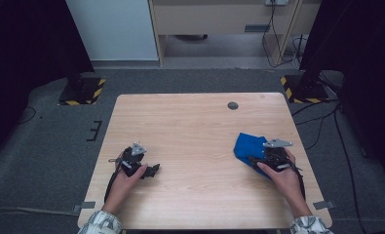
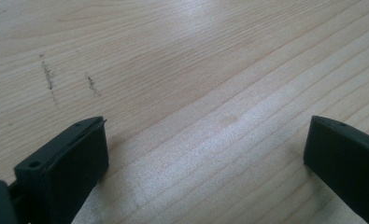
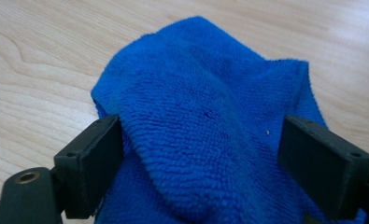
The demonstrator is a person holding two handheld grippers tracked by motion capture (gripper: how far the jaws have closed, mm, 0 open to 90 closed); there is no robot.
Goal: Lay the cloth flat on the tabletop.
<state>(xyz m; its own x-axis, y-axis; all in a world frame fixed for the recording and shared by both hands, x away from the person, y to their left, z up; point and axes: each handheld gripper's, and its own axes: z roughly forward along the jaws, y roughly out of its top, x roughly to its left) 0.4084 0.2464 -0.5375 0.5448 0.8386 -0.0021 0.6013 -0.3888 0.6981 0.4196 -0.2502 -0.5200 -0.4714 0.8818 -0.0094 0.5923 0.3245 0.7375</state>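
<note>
In the right gripper view the two black jaws of the right gripper point(image 3: 203, 163) are standing wide apart, released, with a raised fold of the blue cloth point(image 3: 205, 121) bulging up between them; the left jaw is touching the edge of the fabric, while the right one is sitting against the cloth's far flank, and neither is pinching the fold together. The terry pile is showing clearly, and the cloth is spreading away from the jaws onto the pale wooden table point(image 3: 42, 60). In the left gripper view the left gripper point(image 2: 205, 154) is likewise holding its jaws spread, with nothing but bare wood grain and a couple of faint dark scuffs point(image 2: 49, 79) lying between and beyond them. From the high view, the right gripper point(image 1: 270, 158) is resting in the person's right hand point(image 1: 285, 178) on the right side of the table, low over the near edge of the crumpled blue cloth point(image 1: 246, 146), which is lying near the table's right edge. The left gripper point(image 1: 151, 170) is sitting in the left hand point(image 1: 126, 181) on the left side, well apart from the cloth. A small dark round mark point(image 1: 233, 105) is showing towards the table's far edge, and grey carpet point(image 1: 48, 146) is surrounding the table.
</note>
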